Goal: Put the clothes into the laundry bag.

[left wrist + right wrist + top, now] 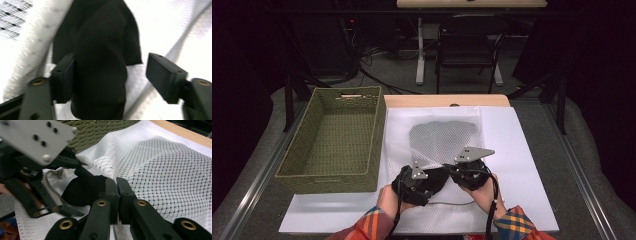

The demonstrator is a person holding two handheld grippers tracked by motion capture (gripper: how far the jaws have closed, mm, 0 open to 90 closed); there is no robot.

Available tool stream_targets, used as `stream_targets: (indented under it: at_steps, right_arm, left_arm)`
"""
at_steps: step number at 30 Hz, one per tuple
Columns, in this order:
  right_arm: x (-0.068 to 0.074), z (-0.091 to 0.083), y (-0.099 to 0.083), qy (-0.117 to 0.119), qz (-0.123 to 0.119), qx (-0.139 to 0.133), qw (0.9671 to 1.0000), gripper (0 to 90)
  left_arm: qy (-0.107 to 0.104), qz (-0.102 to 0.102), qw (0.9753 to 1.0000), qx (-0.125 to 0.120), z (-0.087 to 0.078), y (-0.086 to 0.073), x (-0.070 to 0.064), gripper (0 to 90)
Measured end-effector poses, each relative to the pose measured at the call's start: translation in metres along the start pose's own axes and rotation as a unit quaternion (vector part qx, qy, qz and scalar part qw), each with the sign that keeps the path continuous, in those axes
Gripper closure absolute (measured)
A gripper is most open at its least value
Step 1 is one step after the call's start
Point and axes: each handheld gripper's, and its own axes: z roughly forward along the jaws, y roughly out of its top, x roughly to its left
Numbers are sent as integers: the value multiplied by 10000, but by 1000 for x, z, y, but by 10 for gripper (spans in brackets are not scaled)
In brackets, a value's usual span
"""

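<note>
Wicker basket (337,140) sits left of the mesh bag (442,140); left gripper (110,75) jaws apart around black cloth (100,50), right gripper (117,195) jaws clamped on the mesh bag's edge.

High view is lit from above onto the table (522,150), and the white sheet (507,135) nearly blows out while the room around goes almost black. Left gripper view is motion-blurred and overexposed, with the black cloth (100,62) showing zero detail. Right gripper view is sharper on the mesh (165,170), soft up close.
</note>
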Motion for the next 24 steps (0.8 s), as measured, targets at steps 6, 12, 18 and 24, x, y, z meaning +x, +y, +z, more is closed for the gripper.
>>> stream_targets:
  at_steps: [6,12,18,24]
  right_arm:
    - [0,0,0,-11,6,4,10000,885]
    - [-1,0,-1,-14,15,5,10000,884]
    - [0,0,0,-24,16,8,10000,884]
    - [0,1,-1,-30,23,17,10000,885]
  left_arm:
    - [-89,28,10000,9,-13,-4,-4,183]
    - [-158,63,9998,-54,-25,-12,-7,142]
    - [-206,71,9997,-139,-38,-18,-11,97]
    - [-120,48,9996,-265,-52,-21,-12,72]
